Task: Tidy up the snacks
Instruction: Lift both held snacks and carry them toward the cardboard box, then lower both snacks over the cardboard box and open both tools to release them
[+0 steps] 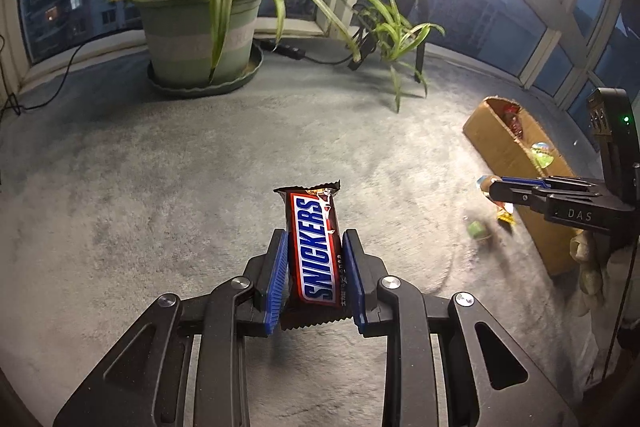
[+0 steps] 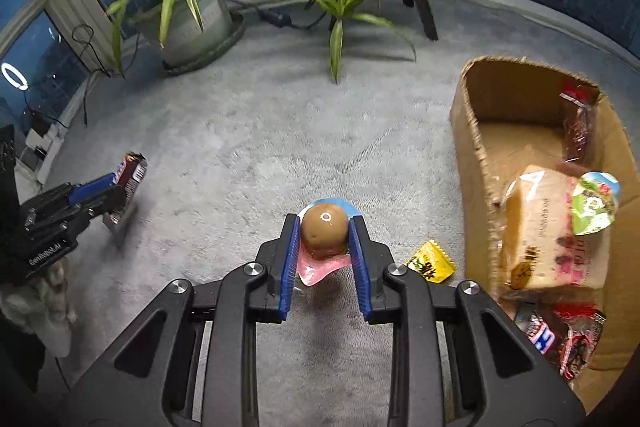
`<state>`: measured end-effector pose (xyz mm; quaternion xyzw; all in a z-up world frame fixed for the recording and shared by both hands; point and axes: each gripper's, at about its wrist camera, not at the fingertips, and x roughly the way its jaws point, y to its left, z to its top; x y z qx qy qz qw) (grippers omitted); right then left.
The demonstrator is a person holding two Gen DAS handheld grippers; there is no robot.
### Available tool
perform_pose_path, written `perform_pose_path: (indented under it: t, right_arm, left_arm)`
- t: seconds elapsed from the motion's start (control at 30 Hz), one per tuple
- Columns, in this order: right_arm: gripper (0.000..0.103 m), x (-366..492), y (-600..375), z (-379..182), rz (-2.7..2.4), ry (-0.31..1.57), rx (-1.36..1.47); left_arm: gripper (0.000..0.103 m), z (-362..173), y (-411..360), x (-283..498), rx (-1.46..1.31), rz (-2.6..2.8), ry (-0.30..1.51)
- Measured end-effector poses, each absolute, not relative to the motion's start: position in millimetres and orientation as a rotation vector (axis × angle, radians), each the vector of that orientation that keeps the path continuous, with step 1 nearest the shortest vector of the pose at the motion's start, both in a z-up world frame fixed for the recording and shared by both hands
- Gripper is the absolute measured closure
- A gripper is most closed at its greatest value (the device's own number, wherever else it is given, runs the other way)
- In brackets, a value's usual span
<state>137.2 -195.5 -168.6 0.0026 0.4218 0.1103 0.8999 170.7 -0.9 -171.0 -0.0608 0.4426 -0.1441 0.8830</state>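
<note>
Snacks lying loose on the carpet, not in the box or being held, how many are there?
2. A yellow packet lies beside the cardboard box, and a small green candy sits just left of it. Others may be hidden from view.

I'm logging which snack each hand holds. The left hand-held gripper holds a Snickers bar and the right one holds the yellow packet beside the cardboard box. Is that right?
Not quite. The left hand-held gripper does hold the Snickers bar, but the right hand-held gripper holds a brown egg-shaped snack. The yellow packet lies on the carpet beside the cardboard box, as the right wrist view shows.
</note>
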Motion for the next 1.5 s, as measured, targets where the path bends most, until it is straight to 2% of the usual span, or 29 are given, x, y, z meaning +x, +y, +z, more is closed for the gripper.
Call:
perform_pose_path:
  t: [0.33, 0.6, 1.07, 1.3, 1.5]
  right_arm:
    - [0.077, 113, -232, -127, 0.211, 0.801, 0.026]
    - [0.077, 94, -283, -110, 0.160, 0.772, 0.055]
    - [0.077, 66, -356, -117, 0.121, 0.790, 0.105]
    - [0.077, 60, -368, -129, 0.125, 0.815, 0.113]
    - [0.072, 56, -370, -129, 0.128, 0.807, 0.105]
  left_arm:
    - [0.077, -141, -33, 164, -0.131, -0.370, 0.869]
    - [0.077, -121, -88, 160, -0.121, -0.463, 0.833]
    - [0.077, -98, -195, 188, -0.070, -0.574, 0.778]
    - [0.077, -109, -239, 209, -0.050, -0.600, 0.807]
    - [0.077, -115, -263, 215, -0.022, -0.611, 0.832]
